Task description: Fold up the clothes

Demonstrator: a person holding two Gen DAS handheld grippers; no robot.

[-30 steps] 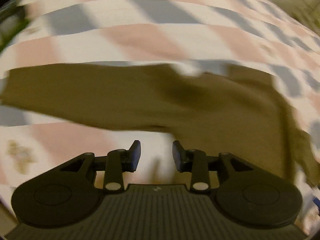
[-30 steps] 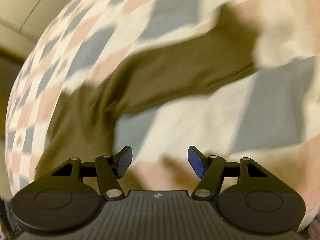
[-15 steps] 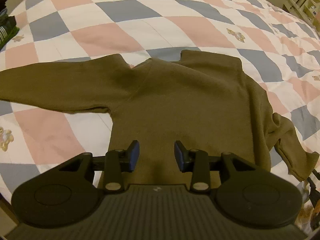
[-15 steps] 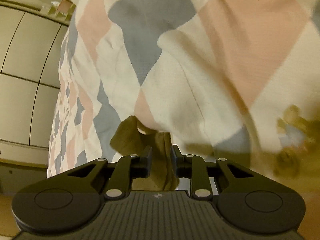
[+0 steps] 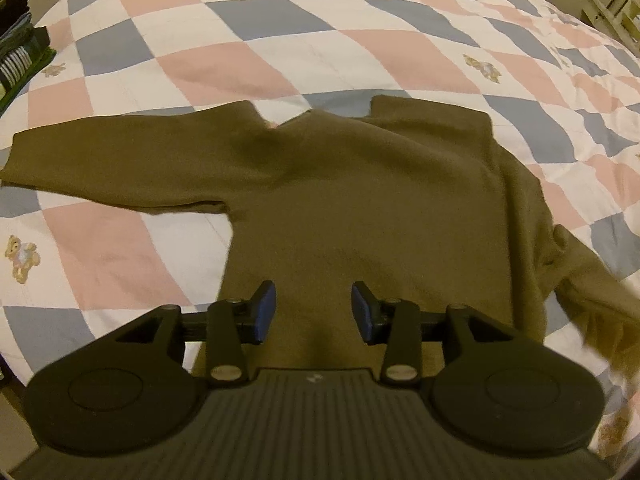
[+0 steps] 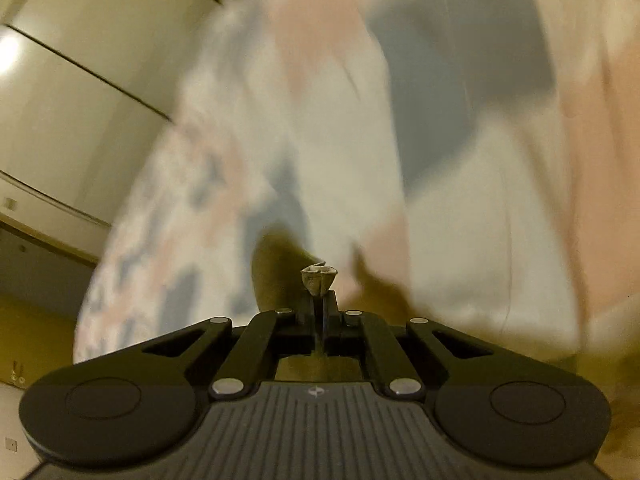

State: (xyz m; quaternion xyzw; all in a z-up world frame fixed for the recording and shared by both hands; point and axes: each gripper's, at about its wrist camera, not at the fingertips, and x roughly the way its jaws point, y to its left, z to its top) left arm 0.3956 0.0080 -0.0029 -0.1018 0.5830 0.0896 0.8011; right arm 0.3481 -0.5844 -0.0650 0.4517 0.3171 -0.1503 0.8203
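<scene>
Olive sweater (image 5: 360, 208) lies flat on checkered quilt (image 5: 248, 60), one sleeve stretched out. Left gripper (image 5: 313, 309) hovers over hem, fingers apart, holding nothing. Right gripper (image 6: 319, 300) clenched on pinch of sweater fabric; view blurred.

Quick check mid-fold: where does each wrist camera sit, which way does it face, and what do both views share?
Left wrist: rides the open left tool, looking down and forward over the olive sweater spread on the checked quilt.
Right wrist: rides the right tool, shut on sweater cloth, facing the blurred quilt and a wall.
Shared: sweater and quilt; each shows only its own tool.
</scene>
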